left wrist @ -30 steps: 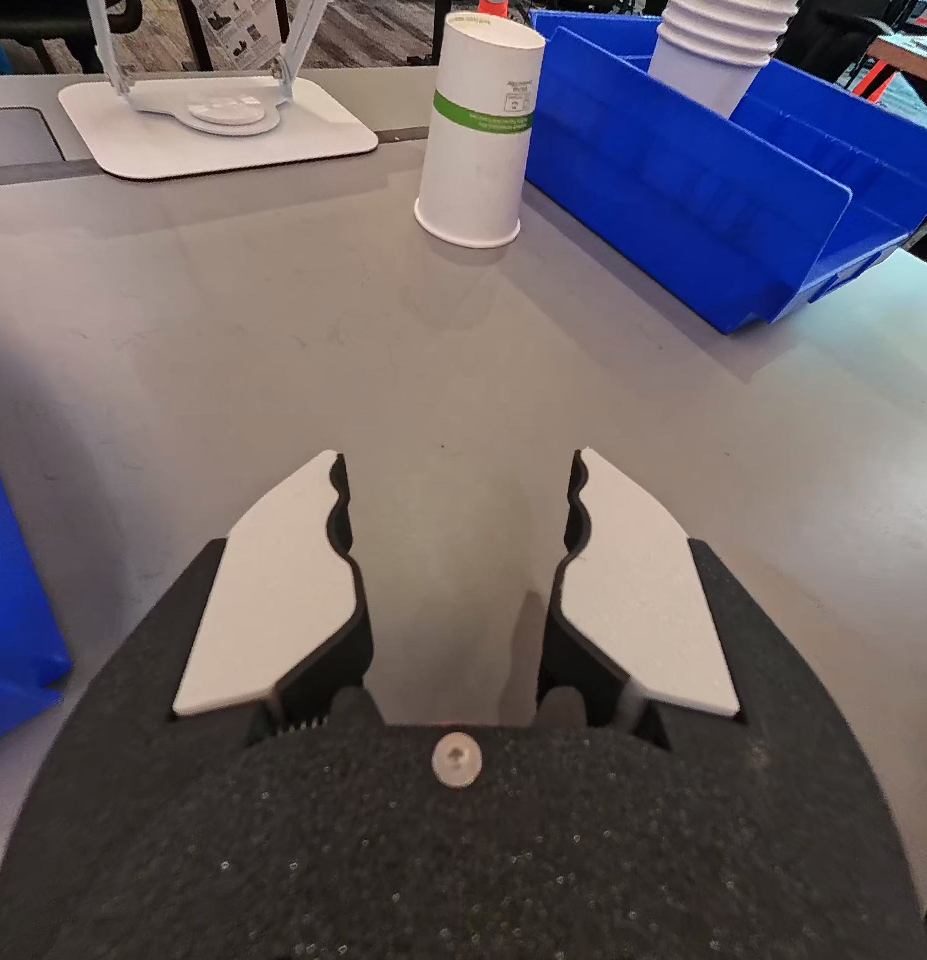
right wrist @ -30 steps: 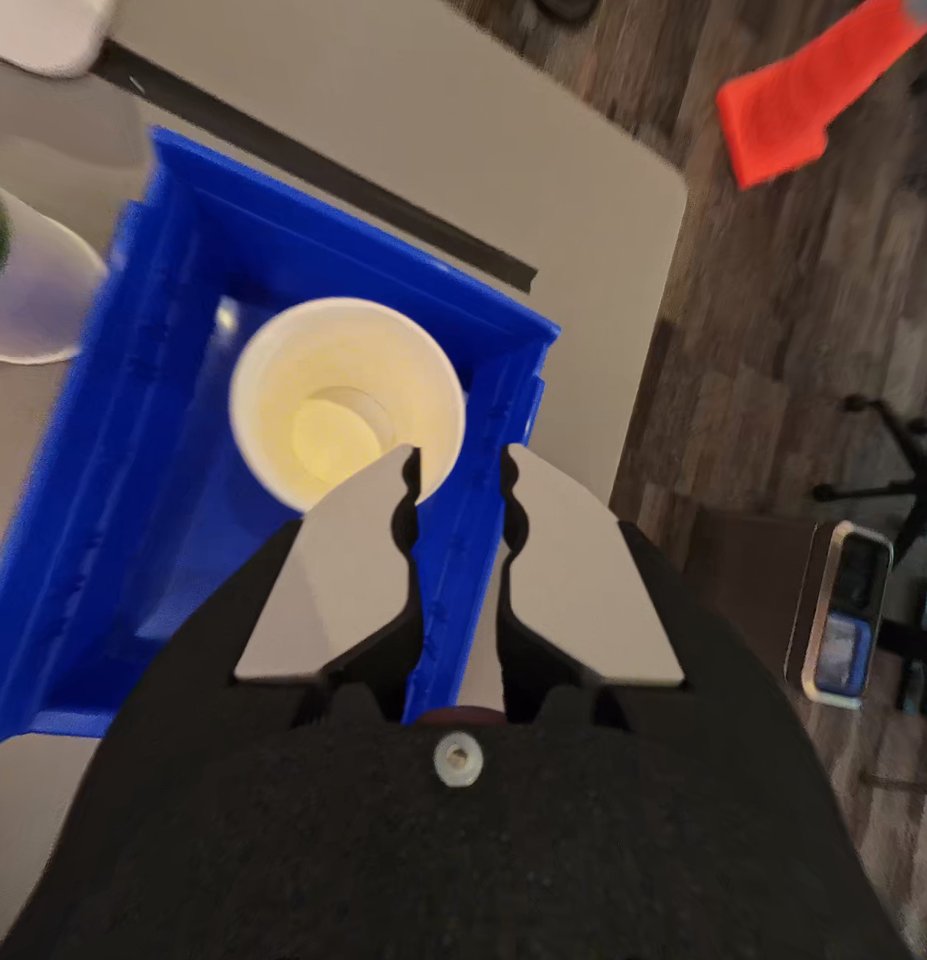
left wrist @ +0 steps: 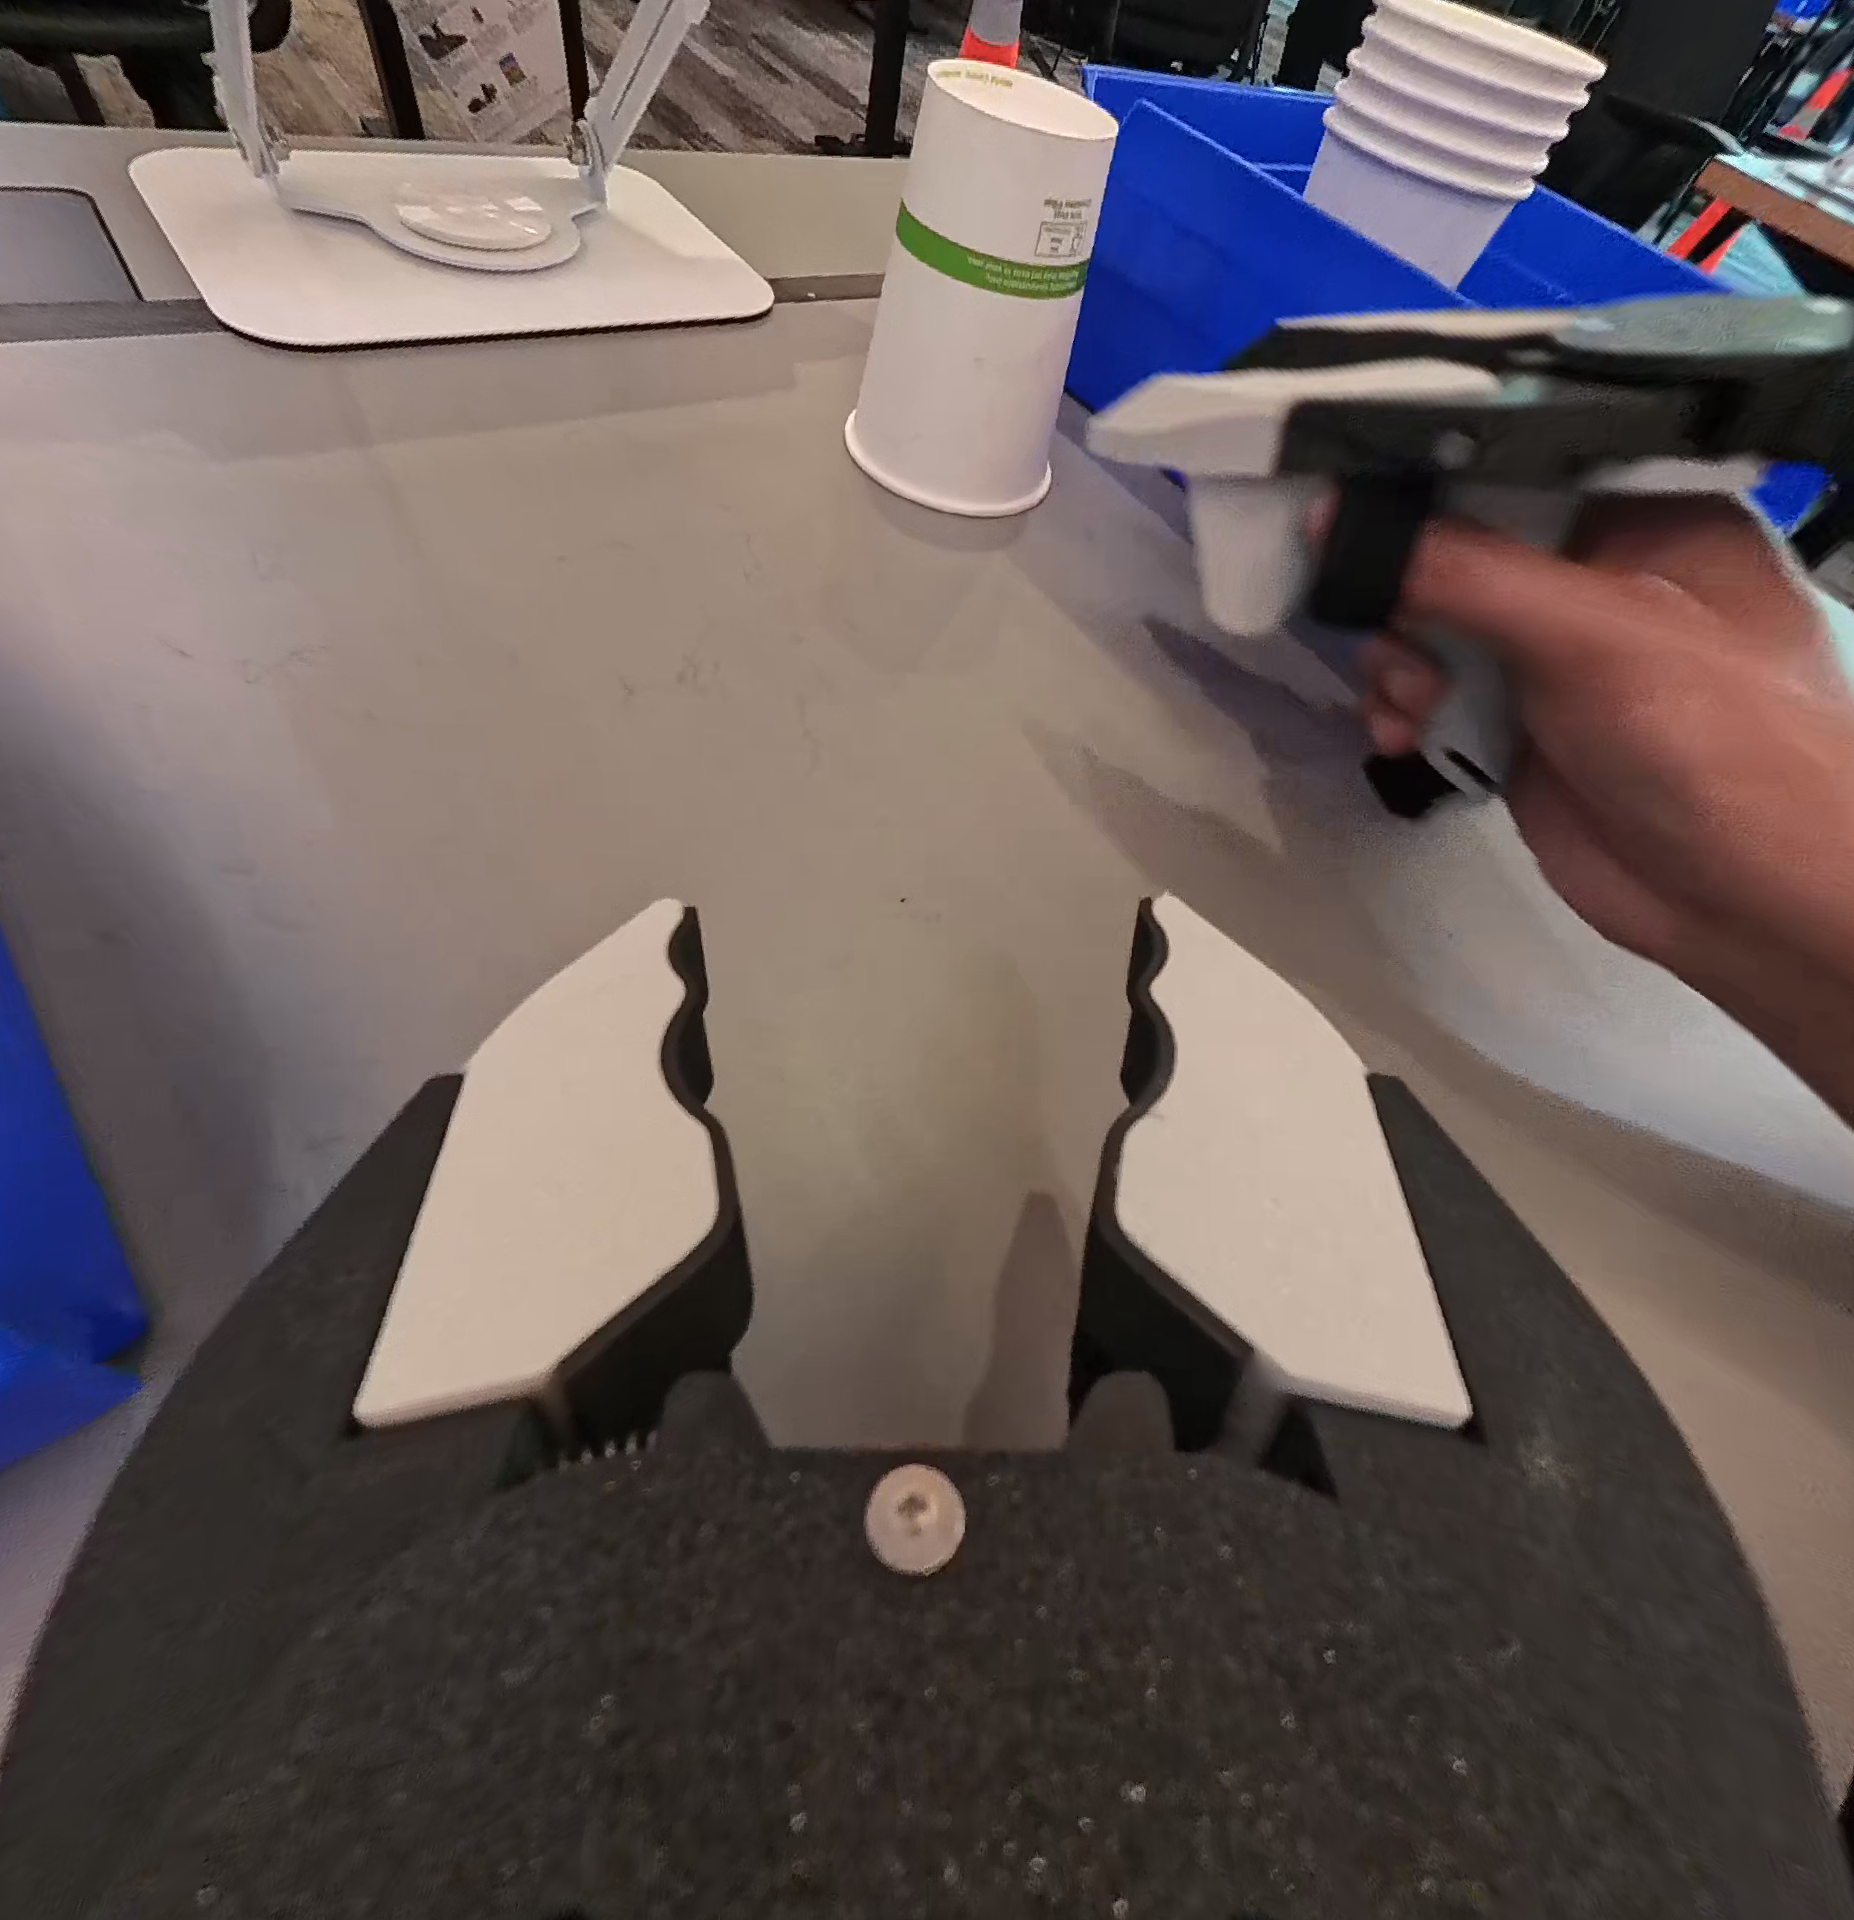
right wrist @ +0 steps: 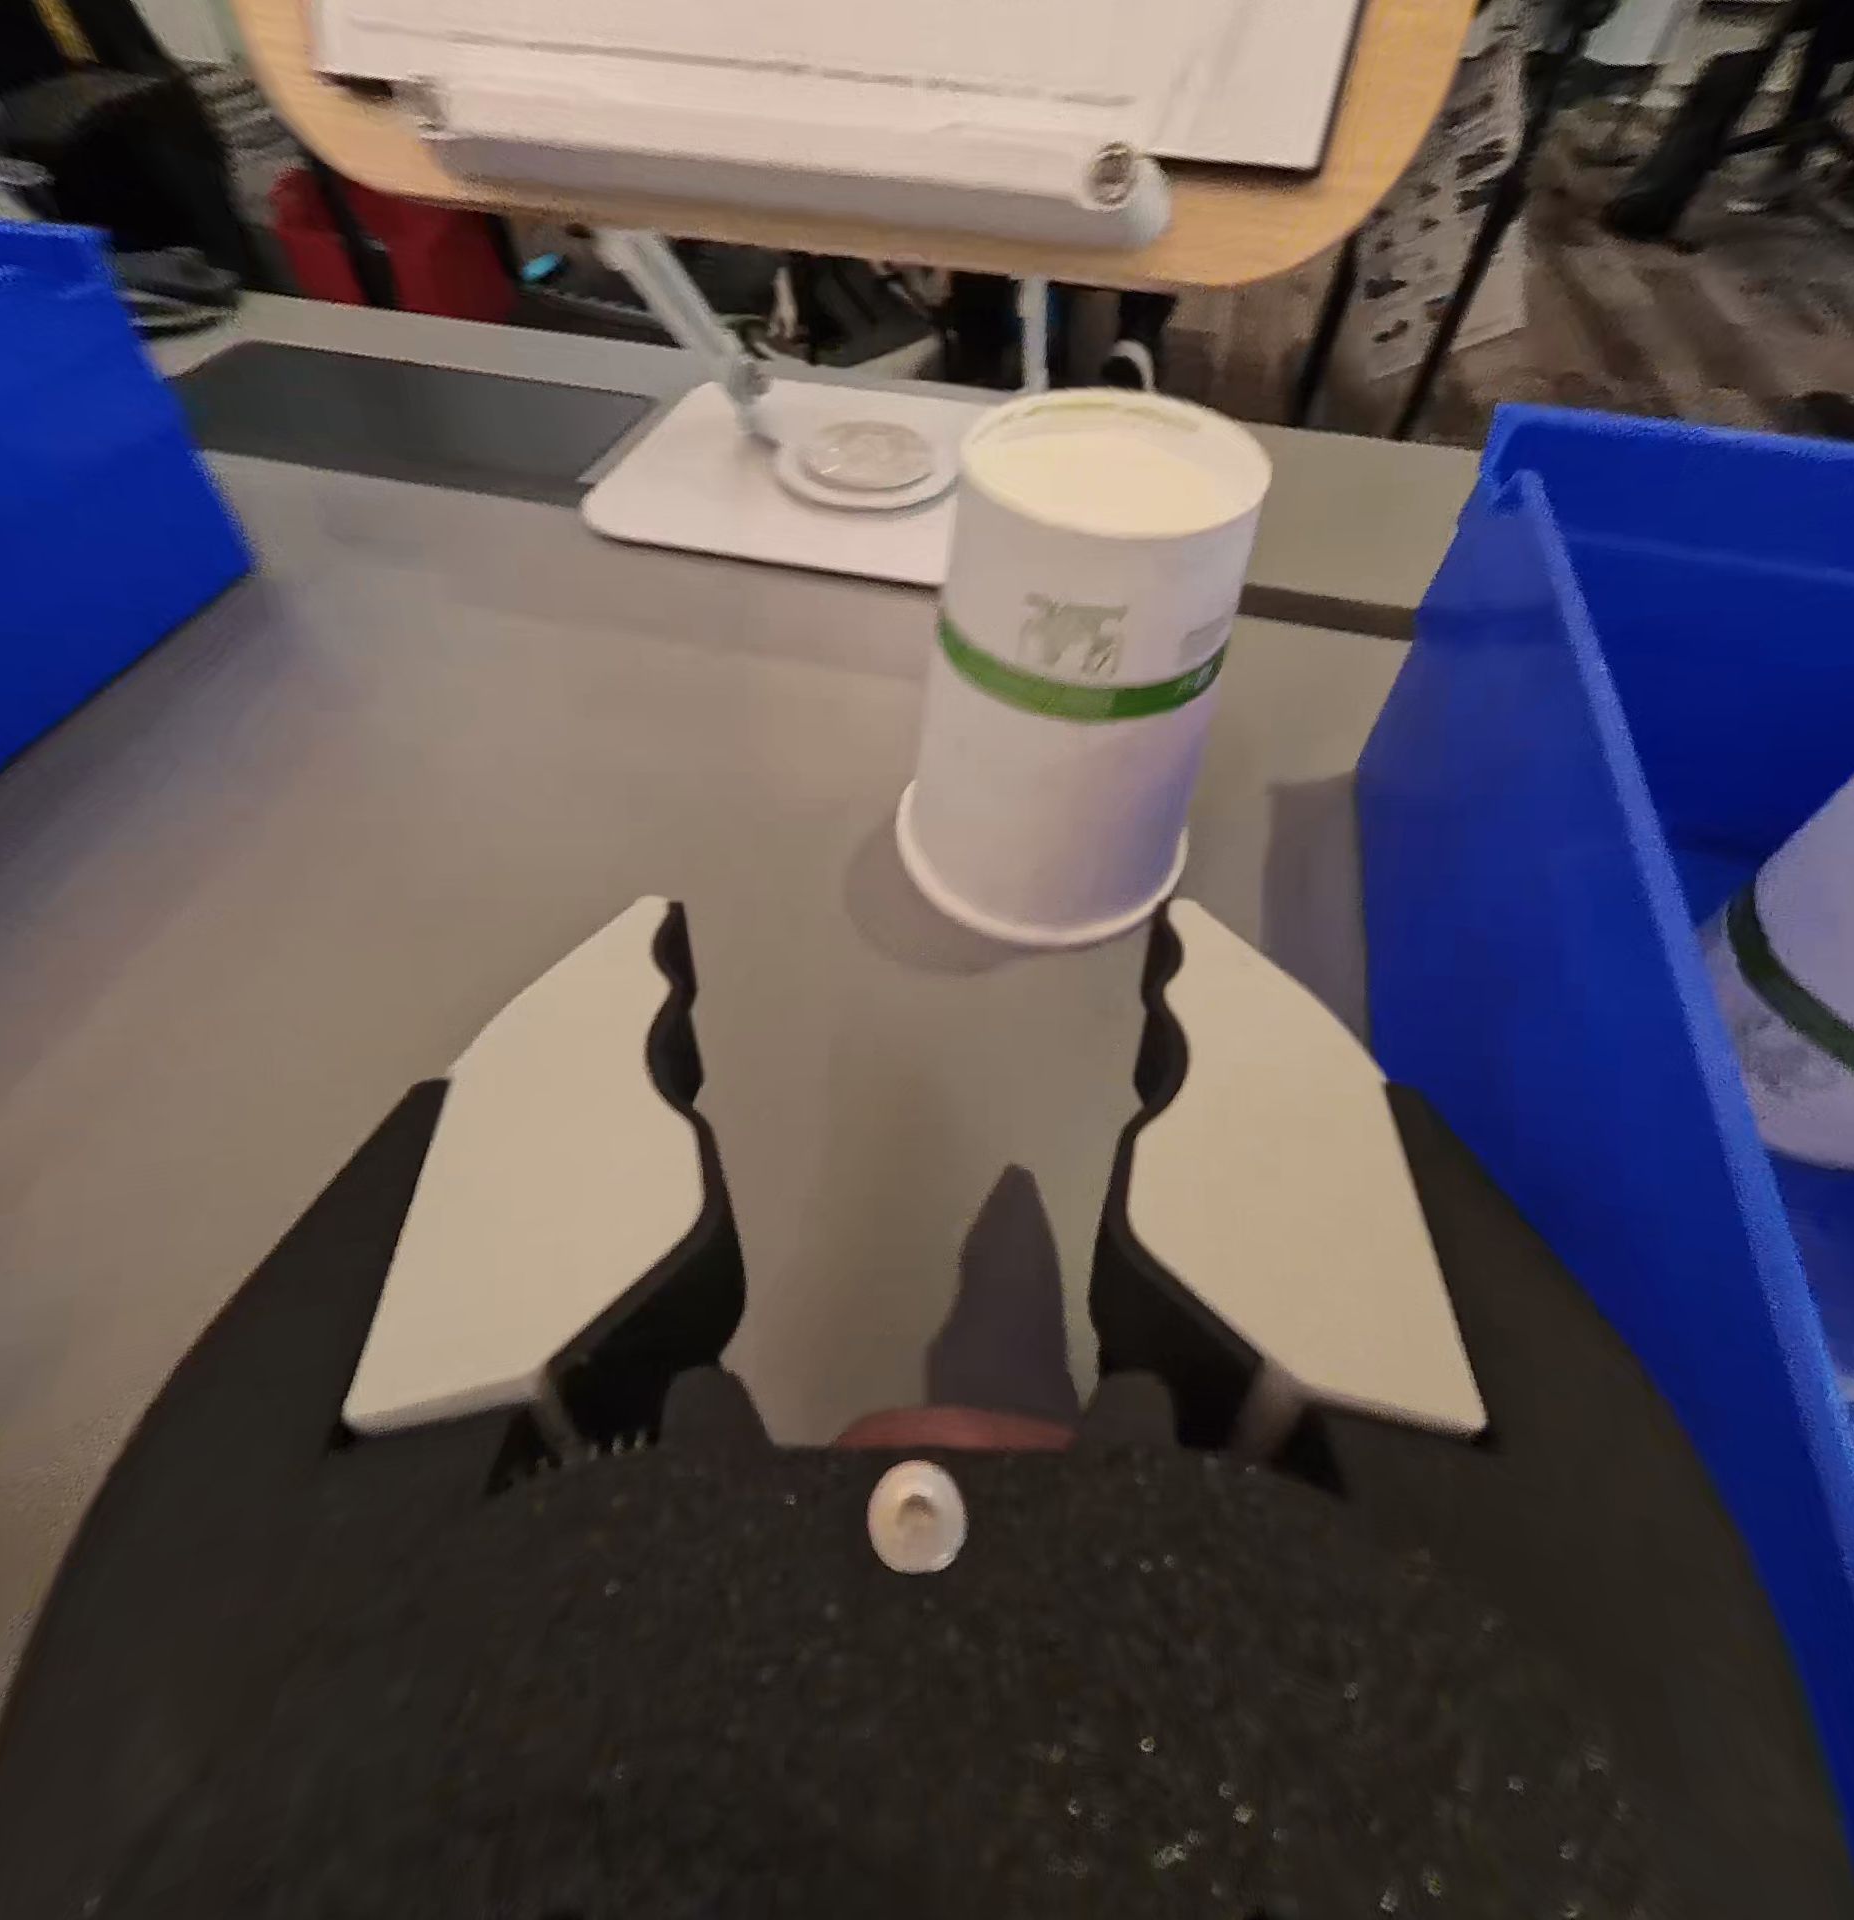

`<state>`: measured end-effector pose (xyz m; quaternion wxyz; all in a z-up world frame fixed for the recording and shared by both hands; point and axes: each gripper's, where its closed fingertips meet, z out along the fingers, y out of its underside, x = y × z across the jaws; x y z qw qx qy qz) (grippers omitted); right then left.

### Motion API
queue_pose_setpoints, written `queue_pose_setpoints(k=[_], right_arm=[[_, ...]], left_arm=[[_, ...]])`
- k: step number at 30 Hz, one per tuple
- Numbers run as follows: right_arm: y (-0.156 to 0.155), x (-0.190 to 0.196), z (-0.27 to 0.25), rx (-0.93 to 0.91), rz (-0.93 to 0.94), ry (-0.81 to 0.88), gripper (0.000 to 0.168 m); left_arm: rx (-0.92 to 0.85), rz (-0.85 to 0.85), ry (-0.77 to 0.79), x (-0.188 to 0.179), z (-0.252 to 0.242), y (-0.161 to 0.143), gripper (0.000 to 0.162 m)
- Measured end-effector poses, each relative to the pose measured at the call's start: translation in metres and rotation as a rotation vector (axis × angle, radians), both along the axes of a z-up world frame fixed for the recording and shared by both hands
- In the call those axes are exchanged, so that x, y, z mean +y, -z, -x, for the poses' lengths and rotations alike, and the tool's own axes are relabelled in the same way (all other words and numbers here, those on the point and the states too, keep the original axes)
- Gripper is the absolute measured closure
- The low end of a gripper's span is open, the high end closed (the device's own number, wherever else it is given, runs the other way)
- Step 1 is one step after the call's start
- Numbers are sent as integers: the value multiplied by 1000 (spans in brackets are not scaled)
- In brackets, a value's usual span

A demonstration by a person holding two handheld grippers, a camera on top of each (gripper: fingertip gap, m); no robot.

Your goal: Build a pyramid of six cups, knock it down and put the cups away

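The inverted paper cup (right wrist: 1068,717) stands rim-down on the bench (right wrist: 487,790), long axis upright, at twelve to one o'clock just beyond the right gripper (right wrist: 918,925), whose fingers are spread and empty; the left gripper (left wrist: 918,914), also spread and empty, sits well back; a second ago the right gripper hung over the blue bin (right wrist: 1588,831) with fingers nearly closed.

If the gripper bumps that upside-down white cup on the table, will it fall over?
Probably not easily: the cup stands on its wide rim, narrow end up. It looks like thin paper, so likely light; a push may slide it across the smooth grey table. A hard squeeze could dent it.
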<state>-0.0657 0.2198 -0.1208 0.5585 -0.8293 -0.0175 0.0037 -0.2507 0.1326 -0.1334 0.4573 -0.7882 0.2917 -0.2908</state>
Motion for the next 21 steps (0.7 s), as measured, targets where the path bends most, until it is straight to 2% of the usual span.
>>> queue_pose_setpoints(k=[4, 8, 10, 14, 16, 19, 21], right_arm=[[0, 58, -25, 10, 16, 91, 78], [2, 98, -42, -26, 38, 134, 76], [7, 108, -41, -35, 53, 107, 87], [3, 107, -37, -5, 24, 84, 88], [-11, 101, -23, 64, -39, 9, 88], [-52, 85, 10, 241, -174, -151, 89], [-83, 71, 30, 395, -243, -249, 89]], left_arm=[[14, -7, 2, 0, 1, 1, 85], [21, -7, 1, 1, 1, 3, 84], [20, 4, 4, 2, 1, 4, 84], [8, 21, 12, 1, 1, 5, 84], [-11, 36, 32, 2, 0, 5, 84], [-76, 50, 102, 4, -6, -6, 84], [-162, 49, 174, 6, -14, -27, 84]])
